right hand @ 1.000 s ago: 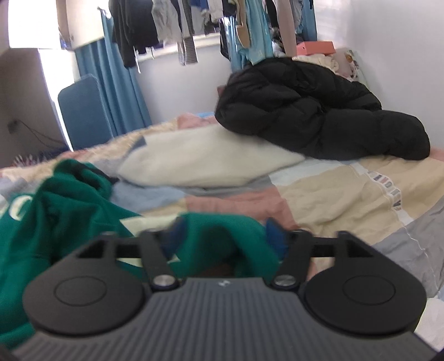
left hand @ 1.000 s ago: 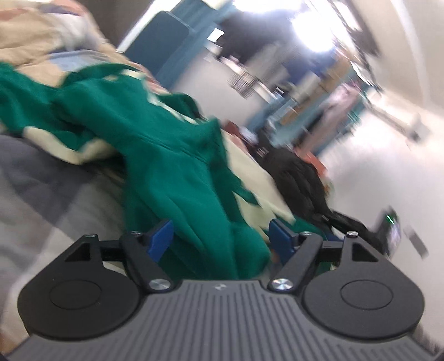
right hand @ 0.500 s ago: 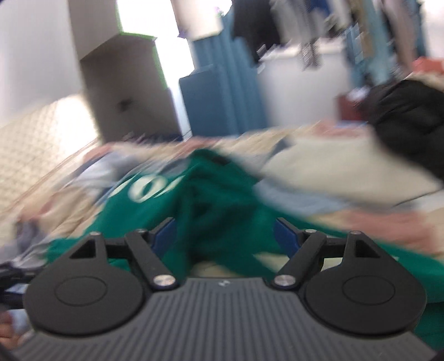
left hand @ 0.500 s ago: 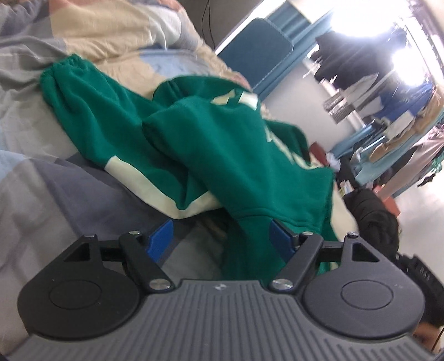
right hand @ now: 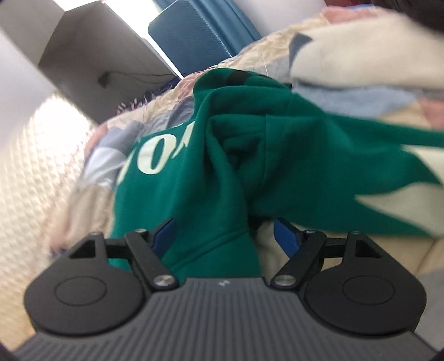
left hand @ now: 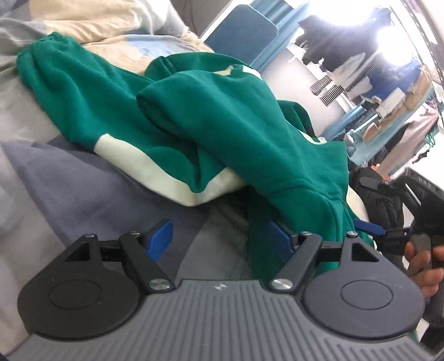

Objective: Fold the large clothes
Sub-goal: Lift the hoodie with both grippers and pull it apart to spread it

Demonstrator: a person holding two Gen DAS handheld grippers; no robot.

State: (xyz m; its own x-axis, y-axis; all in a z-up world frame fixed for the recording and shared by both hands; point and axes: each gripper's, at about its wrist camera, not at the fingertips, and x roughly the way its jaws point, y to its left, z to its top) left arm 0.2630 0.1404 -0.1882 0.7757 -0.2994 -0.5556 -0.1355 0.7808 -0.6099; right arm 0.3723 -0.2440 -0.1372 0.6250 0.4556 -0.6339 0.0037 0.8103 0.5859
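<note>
Lying crumpled on the patchwork bed [left hand: 69, 194], the green sweatshirt [left hand: 236, 125] fills twelve o'clock; your left gripper [left hand: 219, 238] and right gripper [right hand: 222, 236] are both spread, pinching nothing.

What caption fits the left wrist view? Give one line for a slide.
Open left gripper nears the crumpled green sweatshirt on the patchwork bedspread.

Sweatshirt [left hand: 236, 119]: deep green, cream bands, cream lettering.
Bedspread [left hand: 69, 188]: patchwork of grey, slate blue, beige, pale blue, pink.
Left tool [left hand: 219, 238]: black, blue pads.
Curtain [right hand: 236, 16]: teal blue.
</note>
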